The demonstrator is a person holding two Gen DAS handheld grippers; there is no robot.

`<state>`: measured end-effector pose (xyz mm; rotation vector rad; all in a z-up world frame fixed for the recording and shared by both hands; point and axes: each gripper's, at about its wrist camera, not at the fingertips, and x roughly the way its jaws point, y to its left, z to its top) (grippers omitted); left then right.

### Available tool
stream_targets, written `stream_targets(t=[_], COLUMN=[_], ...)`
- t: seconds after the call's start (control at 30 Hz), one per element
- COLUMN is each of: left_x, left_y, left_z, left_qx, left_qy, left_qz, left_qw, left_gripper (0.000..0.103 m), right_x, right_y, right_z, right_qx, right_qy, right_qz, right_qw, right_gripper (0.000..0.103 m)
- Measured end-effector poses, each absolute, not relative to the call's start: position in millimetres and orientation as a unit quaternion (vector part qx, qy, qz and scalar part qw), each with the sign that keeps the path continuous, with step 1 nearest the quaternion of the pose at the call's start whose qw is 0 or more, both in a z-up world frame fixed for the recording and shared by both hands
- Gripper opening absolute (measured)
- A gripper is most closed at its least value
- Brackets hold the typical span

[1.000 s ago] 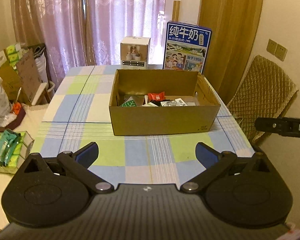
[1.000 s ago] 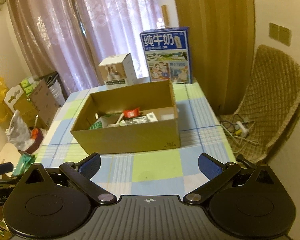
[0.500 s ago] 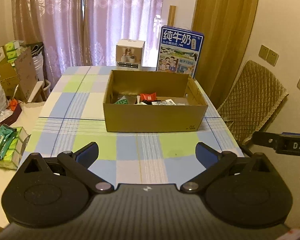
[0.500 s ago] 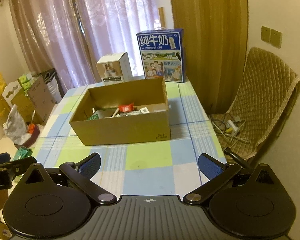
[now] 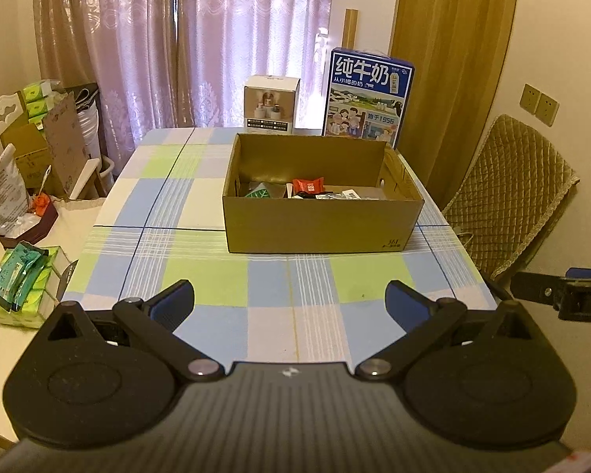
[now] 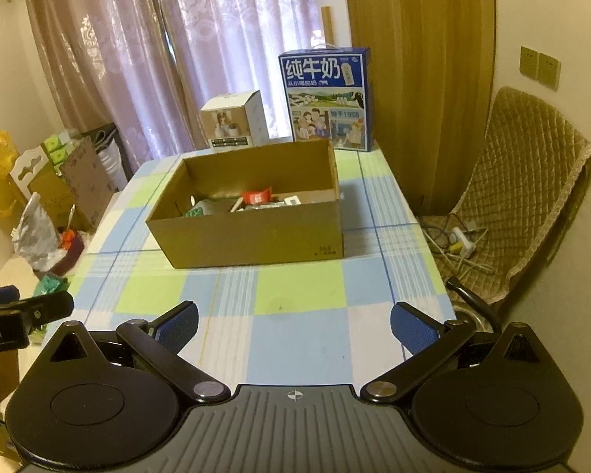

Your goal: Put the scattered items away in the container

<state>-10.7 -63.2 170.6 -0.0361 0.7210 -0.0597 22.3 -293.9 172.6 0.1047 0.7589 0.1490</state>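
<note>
On the far left, off the table's edge, green packets (image 5: pixel 17 276) lie on a stack of tissue packs on a pale side surface; whether they count as scattered items cannot be told. Next comes the left gripper (image 5: pixel 289 301), spread wide and holding nothing, hovering over the near end of the checked tablecloth (image 5: pixel 201 280). At the middle of the table sits the cardboard box (image 5: pixel 319 222), the container, with a green packet (image 5: pixel 261 193), an orange-red wrapper (image 5: pixel 308 185) and some pale sachets lying inside it. Behind it stand a small white carton (image 5: pixel 271 104) and a tall blue milk box (image 5: pixel 368 96), both upright and clear of the container. Further right, the right gripper (image 6: pixel 294 323) is likewise spread open and empty, well short of the box. Beyond the table's right edge is a quilted chair (image 6: pixel 528 193). No loose item shows on the cloth in either view, so the tidying looks essentially done; at most the side-surface packets remain.
</note>
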Motion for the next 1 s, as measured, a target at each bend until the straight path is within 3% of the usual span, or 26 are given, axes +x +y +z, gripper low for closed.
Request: stream_targets(t=[1.0], left_x=[-15], left_y=[-67], left_z=[158], left_qx=[-0.018], left_qy=[0.366], left_qz=[-0.031], left_qw=[0.93], left_gripper=[0.102], right_x=[16], right_y=[-289], right_z=[169], right_qx=[0.056], right_qy=[0.372], right_qz=[0.073], right_qw=[0.924], right_gripper=[0.101])
